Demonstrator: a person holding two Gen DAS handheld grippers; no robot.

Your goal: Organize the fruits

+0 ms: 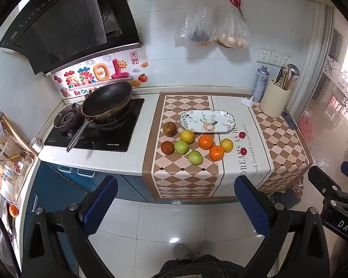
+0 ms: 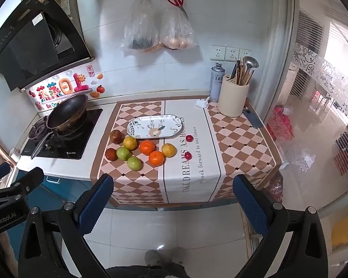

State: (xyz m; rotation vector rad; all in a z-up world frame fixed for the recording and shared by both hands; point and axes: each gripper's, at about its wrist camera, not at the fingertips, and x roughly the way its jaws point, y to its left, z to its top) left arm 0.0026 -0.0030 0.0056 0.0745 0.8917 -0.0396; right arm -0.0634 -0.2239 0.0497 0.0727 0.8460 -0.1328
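Observation:
Several fruits lie on the checkered cloth [image 1: 185, 176] in front of an empty oval patterned plate [image 1: 207, 121]: two brown ones [image 1: 169, 128], two yellow [image 1: 187, 136], two green [image 1: 181, 147], two oranges [image 1: 205, 141] and two small red ones [image 1: 242, 135]. The right wrist view shows the same plate [image 2: 155, 126] and fruits, such as an orange [image 2: 147, 147]. My left gripper [image 1: 175, 197] is open and empty, held back over the floor before the counter. My right gripper [image 2: 174, 194] is also open and empty, to the right of the left one.
A stove [image 1: 97, 127] with a black wok [image 1: 107, 100] is left of the cloth. A utensil holder [image 1: 275, 100] and spray can [image 1: 261, 83] stand at the back right. Plastic bags [image 1: 211, 27] hang on the wall. The tiled floor [image 1: 174, 222] lies below.

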